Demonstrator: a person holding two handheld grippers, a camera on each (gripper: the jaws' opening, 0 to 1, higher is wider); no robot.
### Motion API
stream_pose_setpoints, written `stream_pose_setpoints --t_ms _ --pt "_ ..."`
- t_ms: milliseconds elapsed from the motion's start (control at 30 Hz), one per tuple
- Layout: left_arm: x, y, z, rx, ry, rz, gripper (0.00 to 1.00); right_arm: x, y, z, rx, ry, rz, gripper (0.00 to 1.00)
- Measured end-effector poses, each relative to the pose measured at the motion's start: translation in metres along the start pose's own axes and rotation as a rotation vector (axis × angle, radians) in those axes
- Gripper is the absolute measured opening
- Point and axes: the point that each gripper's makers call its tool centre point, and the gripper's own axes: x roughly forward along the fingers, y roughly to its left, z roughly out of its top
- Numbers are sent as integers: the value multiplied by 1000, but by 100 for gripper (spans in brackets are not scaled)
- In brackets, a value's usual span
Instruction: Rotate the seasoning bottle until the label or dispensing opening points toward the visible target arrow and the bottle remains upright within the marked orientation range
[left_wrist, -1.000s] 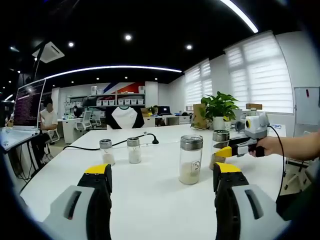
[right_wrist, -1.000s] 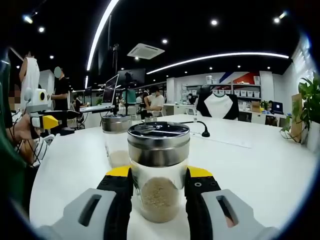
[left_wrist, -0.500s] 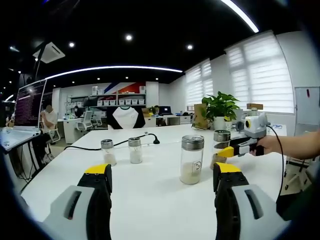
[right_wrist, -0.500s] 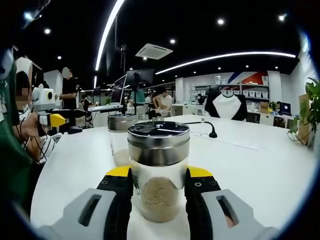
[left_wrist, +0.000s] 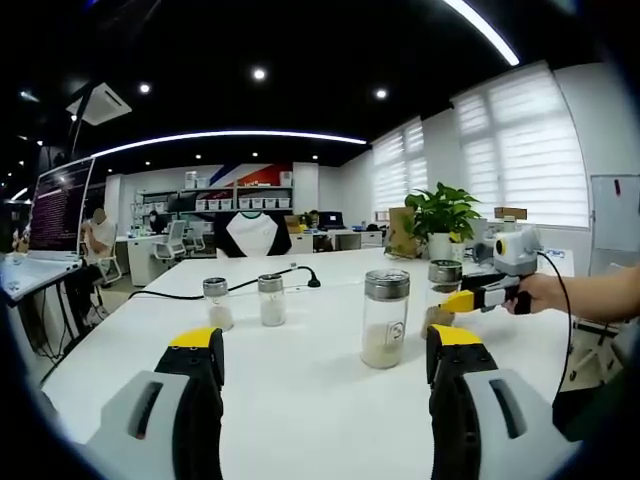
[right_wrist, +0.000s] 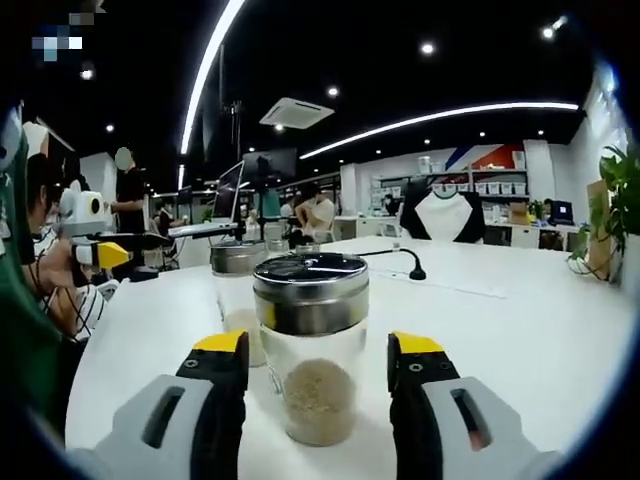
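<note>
A clear seasoning bottle (right_wrist: 312, 370) with a steel lid and pale powder stands upright on the white table (right_wrist: 520, 330), between the jaws of my right gripper (right_wrist: 318, 352). The jaws are open, with a small gap on each side of the glass. In the left gripper view this bottle (left_wrist: 441, 290) is at the right, with the right gripper (left_wrist: 470, 297) at it, held by a hand. My left gripper (left_wrist: 325, 345) hovers open over the table with nothing between its jaws. A taller bottle (left_wrist: 384, 318) stands ahead of it, slightly right.
Two small shakers (left_wrist: 215, 303) (left_wrist: 268, 299) stand at mid-left of the table, with a black cable (left_wrist: 250, 283) behind them. A potted plant (left_wrist: 438, 215) sits at the far right edge. The left gripper (right_wrist: 105, 250) is at the left, beside another bottle (right_wrist: 235, 300).
My right gripper's jaws have spread apart and let go of the bottle, which stays upright. The left gripper has hardly moved.
</note>
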Motion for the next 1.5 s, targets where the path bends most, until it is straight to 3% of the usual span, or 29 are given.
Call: stream_pose_setpoints --t_ms 100,200,300,567,667,900,1167,1267,1500 --pt "1 -1 -1 -2 2 -4 88 -3 2 0 12 10 -38 60" --pt "2 -2 -4 -5 6 -7 88 -6 3 -3 117 55 -101 61" --pt "2 -1 -4 -7 5 -6 88 -7 4 8 106 7 -152 63" --pt "2 -3 -5 -14 6 -11 88 -9 -8 6 116 28 -419 63" --pt "2 -3 -5 -14 6 -10 88 -9 -8 12 150 -10 -474 62" --pt "1 -1 -4 -20 3 -8 88 -6 -12 15 130 -9 -609 57" --pt "0 1 -4 -26 0 -5 87 2 -22 7 161 -1 -661 53" --pt "0 2 -5 -27 -1 -3 87 3 -23 9 111 7 -663 39" --pt "0 3 -5 -29 0 0 87 4 -21 10 87 16 -663 39"
